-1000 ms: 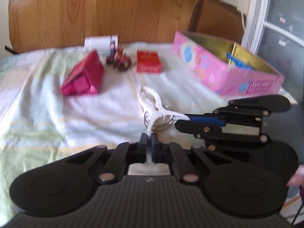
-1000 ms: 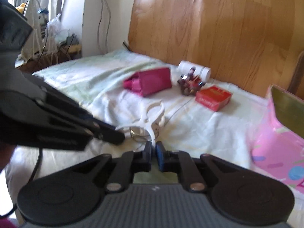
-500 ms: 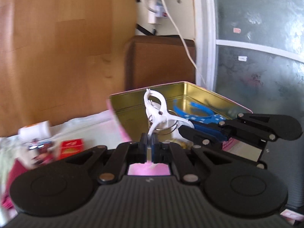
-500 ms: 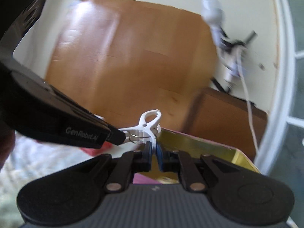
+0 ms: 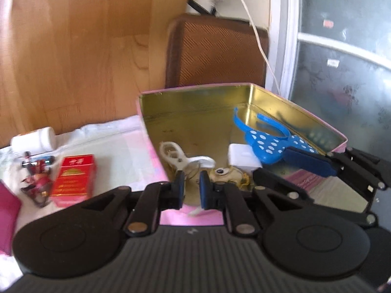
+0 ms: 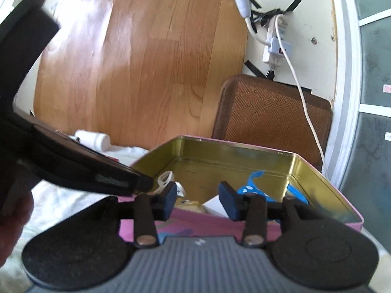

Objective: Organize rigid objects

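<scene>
A rectangular tin [image 5: 195, 112], pink outside and brushed gold inside, is seen resting on the pale bed sheet [image 5: 117, 151]. The white plastic clip [image 5: 172, 152], with a looped handle and a thin wire spring, is found lying on the tin's floor near its left wall. Blue spectacles [image 5: 266, 144] dotted with white, a plain white block [image 5: 240, 156] and a small yellowish piece [image 5: 227, 174] are also held in the tin.

The left gripper [image 5: 190, 190] is poised over the near wall of the tin. Its blue-padded jaws are set a little apart, and the gold floor is visible through the gap. A small white end is seen just below the gap, but whether it is part of the clip cannot be told. The right gripper [image 6: 198, 199] is held beside it over the same wall; its jaws are opening, and nothing is caught between them.

On the sheet to the left of the tin, a glossy red carton [image 5: 73, 178], a small red toy figure [image 5: 36, 175] and a white cylindrical bottle [image 5: 34, 141] on its side are laid near a grained wooden headboard [image 5: 73, 48]. A brown woven panel [image 5: 215, 51] is stood behind the tin.
</scene>
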### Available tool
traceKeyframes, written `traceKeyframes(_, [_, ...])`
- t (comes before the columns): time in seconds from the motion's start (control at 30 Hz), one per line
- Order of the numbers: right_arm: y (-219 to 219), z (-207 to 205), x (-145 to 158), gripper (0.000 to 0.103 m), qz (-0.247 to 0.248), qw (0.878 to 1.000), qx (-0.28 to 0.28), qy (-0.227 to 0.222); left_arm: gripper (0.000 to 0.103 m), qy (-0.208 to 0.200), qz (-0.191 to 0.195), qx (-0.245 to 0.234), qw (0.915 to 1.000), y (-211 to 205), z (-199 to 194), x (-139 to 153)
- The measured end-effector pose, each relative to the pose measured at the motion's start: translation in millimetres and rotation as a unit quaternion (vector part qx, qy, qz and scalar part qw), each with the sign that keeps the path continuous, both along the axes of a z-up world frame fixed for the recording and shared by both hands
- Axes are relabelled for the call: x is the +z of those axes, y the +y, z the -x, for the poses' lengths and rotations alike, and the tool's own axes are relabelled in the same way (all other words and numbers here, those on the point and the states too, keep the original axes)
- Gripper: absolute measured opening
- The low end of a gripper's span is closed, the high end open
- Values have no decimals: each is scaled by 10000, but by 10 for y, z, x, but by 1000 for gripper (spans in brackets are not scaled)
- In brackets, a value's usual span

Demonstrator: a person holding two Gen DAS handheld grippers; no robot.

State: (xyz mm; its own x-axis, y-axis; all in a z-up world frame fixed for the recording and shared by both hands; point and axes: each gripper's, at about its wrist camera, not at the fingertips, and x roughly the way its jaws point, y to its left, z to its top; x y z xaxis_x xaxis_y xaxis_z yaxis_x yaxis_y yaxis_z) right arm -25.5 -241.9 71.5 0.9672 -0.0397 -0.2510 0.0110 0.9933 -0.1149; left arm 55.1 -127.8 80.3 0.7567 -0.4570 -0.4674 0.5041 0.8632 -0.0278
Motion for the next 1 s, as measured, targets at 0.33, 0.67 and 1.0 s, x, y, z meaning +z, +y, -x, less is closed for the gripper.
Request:
traceKeyframes(0.33, [430,372,-69,39,-503,9959,731,-175,23,-25,-55,1023,9947,925,427,-51])
traceKeyframes(0.67, [766,331,-115,40,-535,9932,978,331,26,551,156,2325,9709,1806,341,-361])
traceKeyframes(1.0, [1011,265,-213,45,-296,9912,1022,784,34,546,203,2588,9642,2082,303,-515])
